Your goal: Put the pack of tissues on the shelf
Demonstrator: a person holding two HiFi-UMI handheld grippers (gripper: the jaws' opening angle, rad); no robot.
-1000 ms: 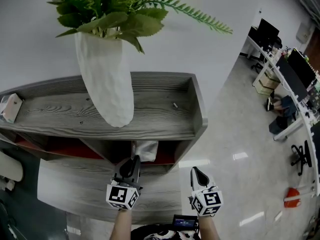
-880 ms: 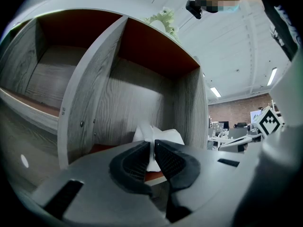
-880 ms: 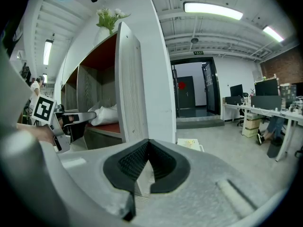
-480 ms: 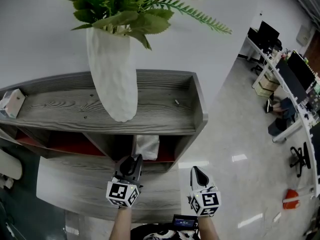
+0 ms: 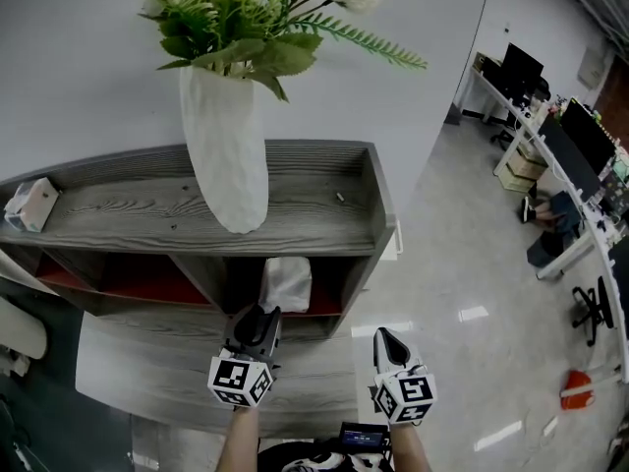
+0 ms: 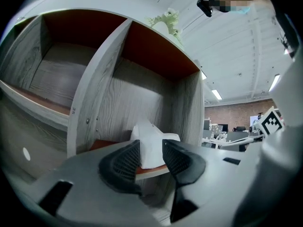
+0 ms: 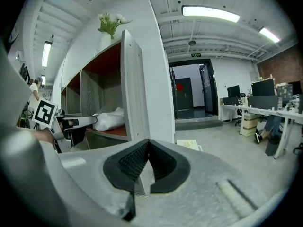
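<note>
The white pack of tissues lies on the red floor of the right compartment of the grey wooden shelf unit, under its top board. My left gripper sits just in front of that compartment. In the left gripper view its jaws are opening, and the pack shows in the gap beyond them with the pads off it. My right gripper hangs to the right of the shelf's end, shut and empty. From there the pack appears resting in the compartment.
A tall white vase with green leaves stands on the shelf top, and a small box lies at its left end. A lower grey board juts out under the grippers. Desks and chairs stand at the far right across the shiny floor.
The left jaws have spread apart and let go of the pack, which now lies on its own in the compartment. The right gripper has stayed put.
</note>
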